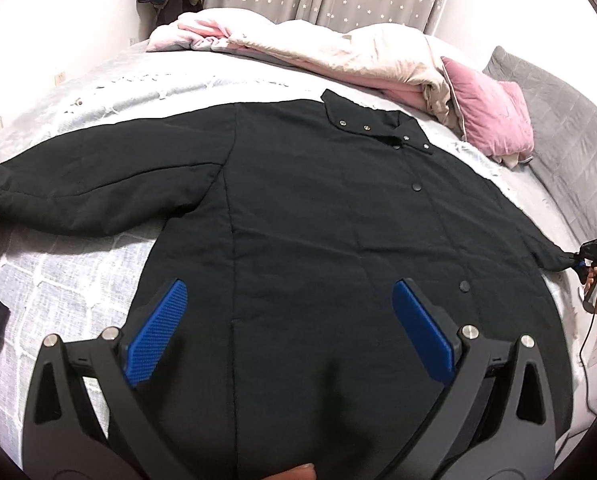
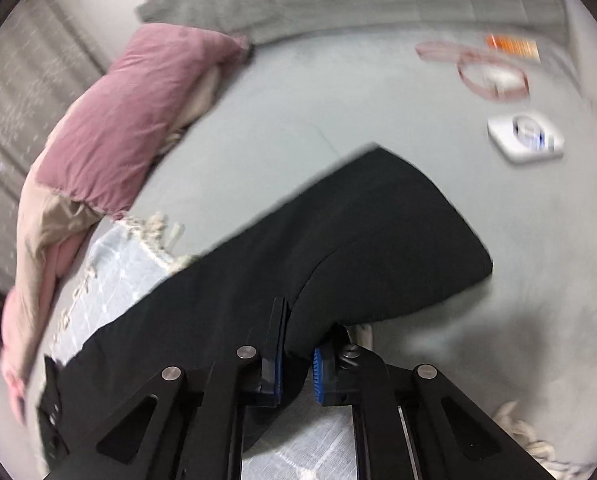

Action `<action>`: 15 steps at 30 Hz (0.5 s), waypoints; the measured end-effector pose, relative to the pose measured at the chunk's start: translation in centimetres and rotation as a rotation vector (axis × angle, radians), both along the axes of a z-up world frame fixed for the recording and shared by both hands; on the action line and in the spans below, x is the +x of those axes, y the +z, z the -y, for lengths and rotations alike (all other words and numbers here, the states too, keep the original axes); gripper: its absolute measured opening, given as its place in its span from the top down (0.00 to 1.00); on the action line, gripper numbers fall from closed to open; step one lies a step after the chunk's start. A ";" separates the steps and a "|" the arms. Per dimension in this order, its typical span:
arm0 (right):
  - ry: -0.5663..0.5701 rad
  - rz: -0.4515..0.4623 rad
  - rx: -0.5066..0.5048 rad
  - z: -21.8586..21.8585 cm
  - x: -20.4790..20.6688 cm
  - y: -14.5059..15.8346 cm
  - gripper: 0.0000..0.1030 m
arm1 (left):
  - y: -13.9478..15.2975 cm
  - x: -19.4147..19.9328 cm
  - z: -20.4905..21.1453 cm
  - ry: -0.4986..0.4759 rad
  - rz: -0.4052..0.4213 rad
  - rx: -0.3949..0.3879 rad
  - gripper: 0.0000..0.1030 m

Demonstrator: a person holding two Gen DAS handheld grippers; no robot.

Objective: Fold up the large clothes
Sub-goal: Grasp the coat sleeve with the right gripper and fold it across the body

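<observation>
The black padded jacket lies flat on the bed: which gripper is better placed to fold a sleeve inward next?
Right. The right gripper is shut on the black padded jacket's sleeve. The left gripper hovers open over the jacket's body, holding nothing.

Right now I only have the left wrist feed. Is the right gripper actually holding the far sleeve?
Observer: Yes. The right gripper is shut on the sleeve of the black jacket, fabric pinched between its pads.
Operator: Anything past the cuff I can't see?
Observer: A white box lies on the bed beyond it.
Operator: Anything else out there?
Observer: A pink band, blurred, further back.
</observation>
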State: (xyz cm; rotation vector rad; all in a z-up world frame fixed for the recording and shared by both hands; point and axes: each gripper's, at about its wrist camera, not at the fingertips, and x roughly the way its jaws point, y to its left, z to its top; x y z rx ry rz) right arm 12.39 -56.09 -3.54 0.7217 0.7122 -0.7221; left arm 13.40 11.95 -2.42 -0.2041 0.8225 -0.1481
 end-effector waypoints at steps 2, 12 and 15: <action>0.037 0.014 -0.067 -1.4 0.1 2.3 0.91 | 0.3 -0.1 -0.2 0.010 0.004 -0.013 0.01; 0.320 0.110 -0.393 -14.0 2.2 13.6 0.92 | 2.0 0.3 -0.1 0.033 0.009 -0.042 0.01; 0.400 0.139 -0.443 -18.7 3.1 15.2 0.92 | 2.2 0.5 0.0 0.034 0.009 -0.052 0.01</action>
